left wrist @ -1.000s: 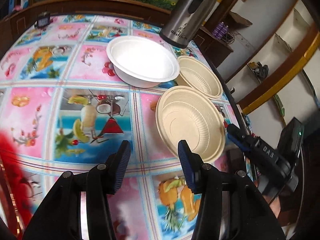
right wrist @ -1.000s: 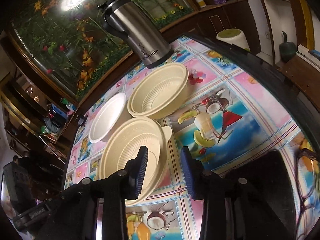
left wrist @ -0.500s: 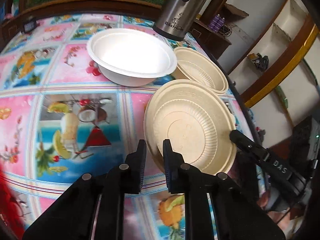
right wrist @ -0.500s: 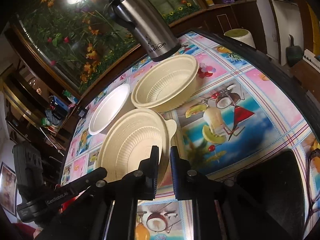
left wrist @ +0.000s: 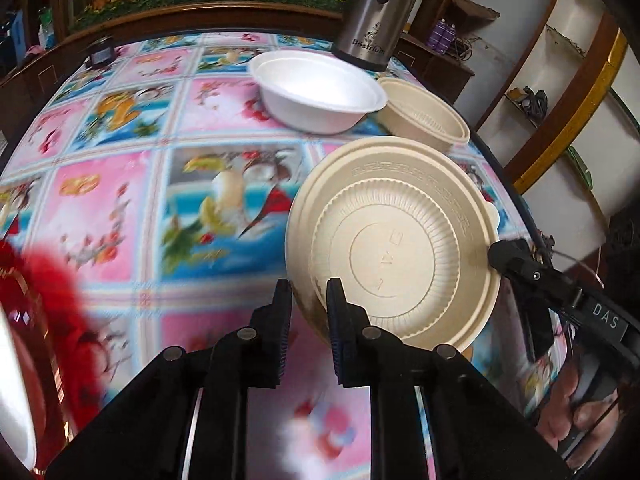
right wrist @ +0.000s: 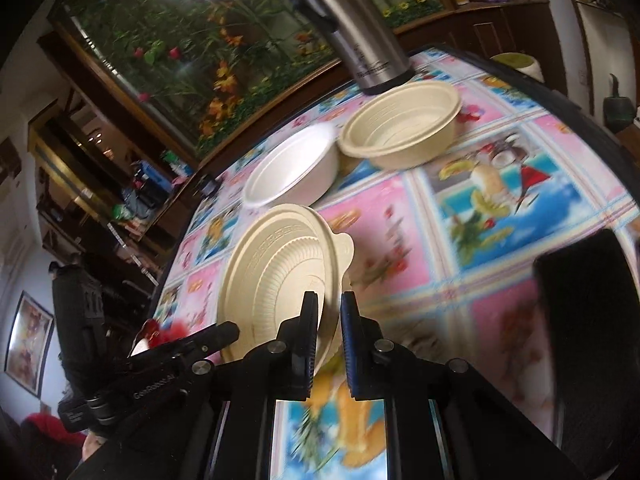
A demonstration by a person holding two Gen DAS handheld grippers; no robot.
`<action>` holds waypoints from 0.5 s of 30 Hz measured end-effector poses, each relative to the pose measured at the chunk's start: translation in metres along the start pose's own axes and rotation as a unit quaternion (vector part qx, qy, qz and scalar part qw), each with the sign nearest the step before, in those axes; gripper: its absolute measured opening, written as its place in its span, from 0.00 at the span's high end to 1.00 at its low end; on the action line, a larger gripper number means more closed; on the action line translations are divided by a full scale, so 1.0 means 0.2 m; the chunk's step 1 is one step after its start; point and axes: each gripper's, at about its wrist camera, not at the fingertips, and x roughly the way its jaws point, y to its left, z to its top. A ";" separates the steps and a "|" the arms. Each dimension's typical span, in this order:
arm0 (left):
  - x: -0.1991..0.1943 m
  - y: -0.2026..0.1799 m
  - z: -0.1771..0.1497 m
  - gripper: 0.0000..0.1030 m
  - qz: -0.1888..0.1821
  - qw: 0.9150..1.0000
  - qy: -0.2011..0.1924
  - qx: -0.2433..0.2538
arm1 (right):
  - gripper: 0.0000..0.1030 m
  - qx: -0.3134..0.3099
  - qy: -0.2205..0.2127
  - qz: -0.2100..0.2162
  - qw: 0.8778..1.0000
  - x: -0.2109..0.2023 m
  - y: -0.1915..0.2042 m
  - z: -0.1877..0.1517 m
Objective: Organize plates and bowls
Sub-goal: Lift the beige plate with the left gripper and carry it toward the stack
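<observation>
A cream ribbed plate (left wrist: 394,248) with a small tab on its rim is held tilted above the patterned tablecloth. My left gripper (left wrist: 310,296) is shut on its near-left rim. My right gripper (right wrist: 329,308) is shut on the opposite rim beside the tab, and its tip (left wrist: 516,260) shows at the plate's right edge in the left wrist view. The same plate (right wrist: 280,272) fills the middle of the right wrist view, with the left gripper's tip (right wrist: 224,332) at its lower left. Behind stand a white bowl (left wrist: 320,92) and a cream bowl (left wrist: 424,120), side by side.
A steel thermos (left wrist: 376,12) stands behind the two bowls near the table's far edge. Something red and fuzzy (left wrist: 40,280) lies at the near left. A black object (right wrist: 588,320) sits on the table right of my right gripper. The table edge (left wrist: 504,176) runs close by the cream bowl.
Both grippers went from open to shut on opposite sides of the cream plate's rim. The plate has come up off the tablecloth and now tilts between them.
</observation>
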 end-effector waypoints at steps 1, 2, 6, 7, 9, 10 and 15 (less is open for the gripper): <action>-0.02 0.02 -0.02 0.86 0.001 1.000 0.001 -0.002 | 0.89 -0.003 0.005 0.005 1.000 0.00 0.02 -0.03; -0.04 0.04 -0.05 0.86 0.003 1.000 0.003 -0.003 | 0.88 -0.005 0.010 0.009 1.000 0.00 0.04 -0.05; -0.10 0.10 -0.12 0.86 0.010 1.000 0.003 -0.004 | 0.85 -0.011 0.037 0.030 0.999 0.01 0.10 -0.14; -0.11 0.12 -0.13 0.86 0.011 1.000 0.001 -0.006 | 0.85 -0.013 0.042 0.032 0.999 0.02 0.11 -0.15; -0.11 0.16 -0.12 0.86 0.008 1.000 -0.002 -0.015 | 0.84 -0.016 0.047 0.033 0.998 0.03 0.12 -0.17; -0.10 0.17 -0.12 0.86 0.005 1.000 -0.001 -0.019 | 0.84 -0.018 0.048 0.031 0.998 0.05 0.13 -0.17; -0.10 0.14 -0.11 0.85 0.009 1.000 -0.022 -0.006 | 0.83 -0.027 0.047 0.006 0.999 0.08 0.13 -0.17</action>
